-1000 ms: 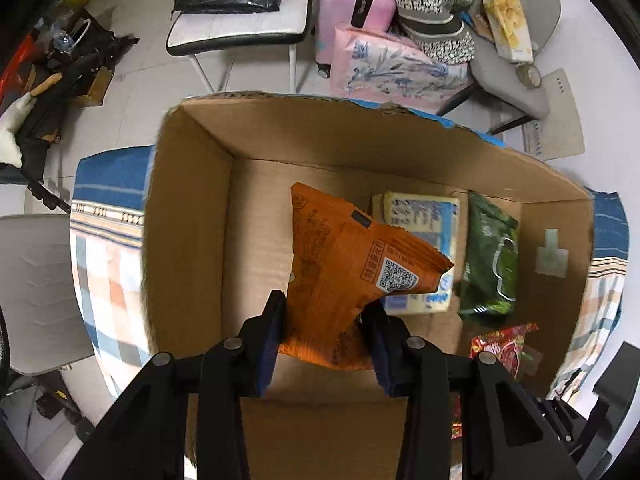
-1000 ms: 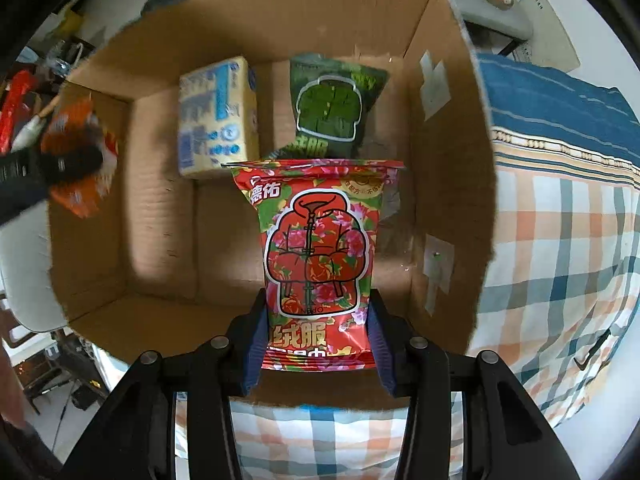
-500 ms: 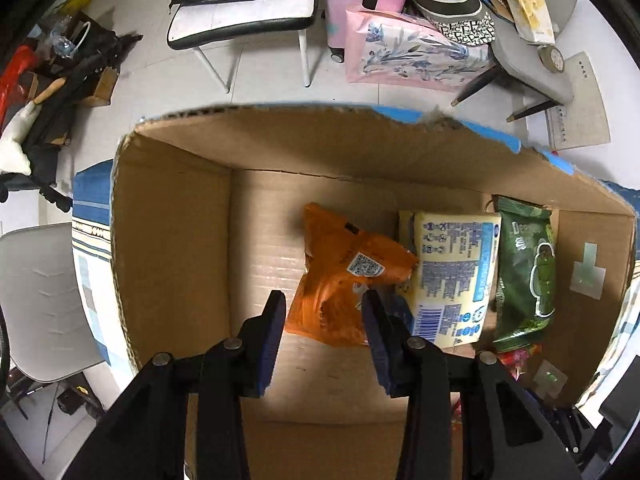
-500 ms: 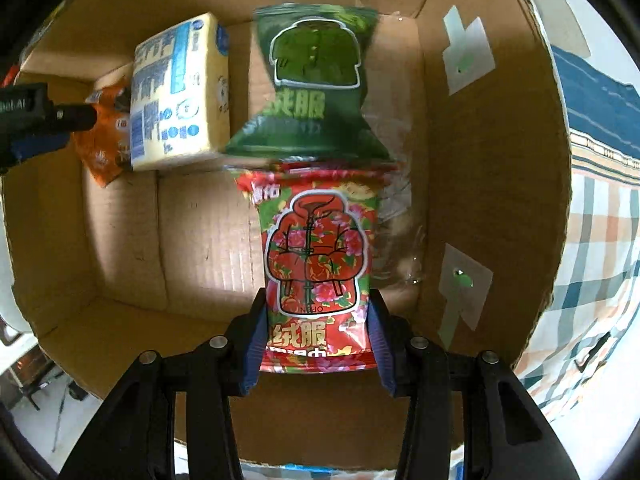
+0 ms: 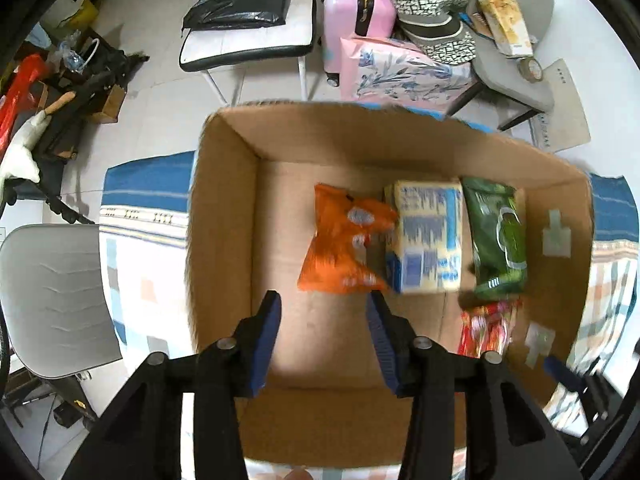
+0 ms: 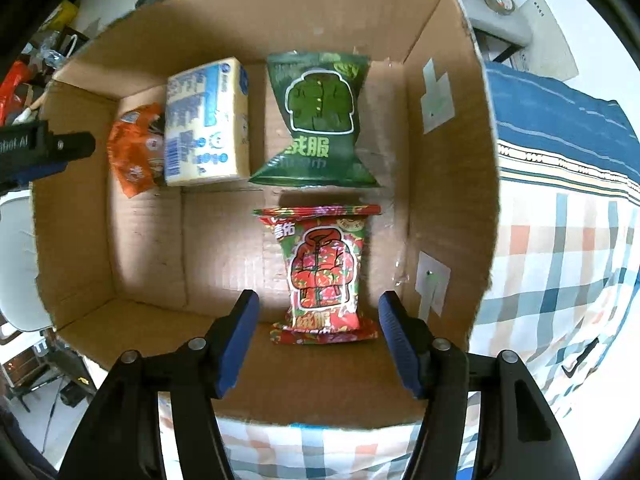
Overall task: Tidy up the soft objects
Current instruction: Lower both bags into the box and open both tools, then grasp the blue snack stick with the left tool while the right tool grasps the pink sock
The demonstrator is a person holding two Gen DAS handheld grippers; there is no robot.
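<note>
An open cardboard box (image 5: 224, 216) (image 6: 72, 240) holds several soft packs. An orange pack (image 5: 340, 248) (image 6: 134, 156) lies on the floor at the left of a yellow-and-blue pack (image 5: 426, 236) (image 6: 206, 124) and a green pack (image 5: 496, 236) (image 6: 320, 120). A red pack (image 6: 324, 276) (image 5: 486, 326) lies in front of the green one. My left gripper (image 5: 322, 316) is open and empty above the box, just short of the orange pack. My right gripper (image 6: 318, 320) is open and empty, its fingers on either side of the red pack's near end, above it.
The box stands on a checked cloth (image 6: 568, 248) with a blue band (image 5: 148, 184). A grey chair (image 5: 48, 296) stands at the left. Beyond the box are a white table (image 5: 248, 44), a pink suitcase (image 5: 356, 12) and bags on chairs (image 5: 512, 56).
Both grippers opened and let go. The orange pack dropped to the box floor beside the yellow pack; the red pack now lies on the floor. Both grippers have pulled back.
</note>
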